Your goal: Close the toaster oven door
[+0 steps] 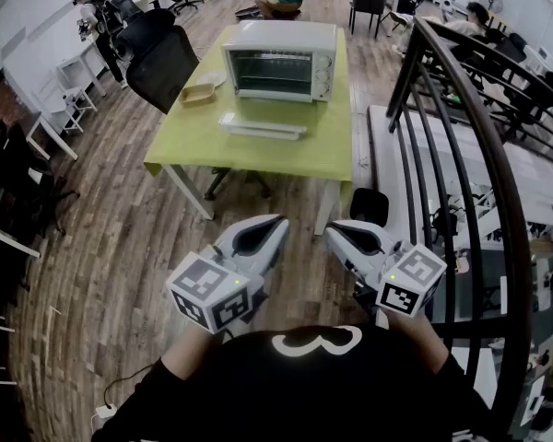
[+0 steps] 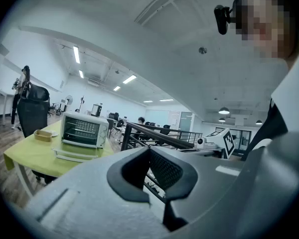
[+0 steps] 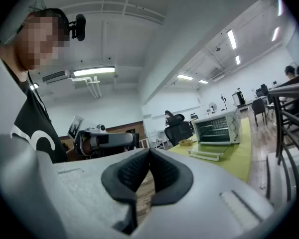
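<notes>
While both grippers hang close to the person's chest, well short of the bench [image 1: 203, 145], the oven [image 1: 281, 61] sits at the far end of its green top. Its door [image 1: 263, 125] is dropped flat toward the near side and lies low over the bench. The left gripper [image 1: 275, 223] has its jaws pressed together with nothing between them, and the right gripper [image 1: 337, 234] is the same, closed and empty. Each gripper view looks past shut pads at the distant oven [image 2: 82, 130] [image 3: 217, 127].

The door is likely a stiff metal frame round a glass pane, hinged along its lower edge. It should swing up with little effort, perhaps with a spring pulling it home near the top. It will not flex, so a push anywhere on the free edge should carry the whole panel. The best place is probably that front edge, nearest the person, where a handle would run — it is too small to make out here. Closed jaws could slip under the edge and lift, or opened jaws could pinch it. Painted metal may be slick, so contact near the middle of the edge should keep the door from twisting. The oven itself looks light and might slide back on the smooth top if shoved, and the glass would not like a sharp knock — a slow, rising push seems wise.
</notes>
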Available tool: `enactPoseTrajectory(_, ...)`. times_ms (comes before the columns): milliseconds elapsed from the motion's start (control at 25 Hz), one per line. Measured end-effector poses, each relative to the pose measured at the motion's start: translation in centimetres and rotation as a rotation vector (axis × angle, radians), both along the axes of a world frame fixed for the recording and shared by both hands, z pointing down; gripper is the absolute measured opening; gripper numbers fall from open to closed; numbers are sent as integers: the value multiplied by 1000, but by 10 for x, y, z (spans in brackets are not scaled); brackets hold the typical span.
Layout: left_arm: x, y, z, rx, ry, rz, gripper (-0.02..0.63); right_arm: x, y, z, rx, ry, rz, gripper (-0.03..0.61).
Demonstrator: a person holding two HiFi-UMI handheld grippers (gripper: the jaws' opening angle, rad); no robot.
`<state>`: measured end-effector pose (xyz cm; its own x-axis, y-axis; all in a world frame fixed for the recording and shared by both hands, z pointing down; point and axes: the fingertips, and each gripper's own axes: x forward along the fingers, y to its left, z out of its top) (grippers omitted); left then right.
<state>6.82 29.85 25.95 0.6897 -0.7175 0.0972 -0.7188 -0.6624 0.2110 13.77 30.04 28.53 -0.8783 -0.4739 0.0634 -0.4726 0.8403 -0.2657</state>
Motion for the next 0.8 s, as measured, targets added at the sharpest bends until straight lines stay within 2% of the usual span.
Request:
enactPoseTrajectory(280,-13,14,1,22,-11,-2,11,-10,10,-2,26,6,10,2)
enactPoseTrajectory(440,-18,16,-3,23,-16,-13,11,-8,10,-5,10,-5,33,2)
enactPoseTrajectory(800,-60,23,10,31,-14,-56,11,-40,7,8,18,5,40,2)
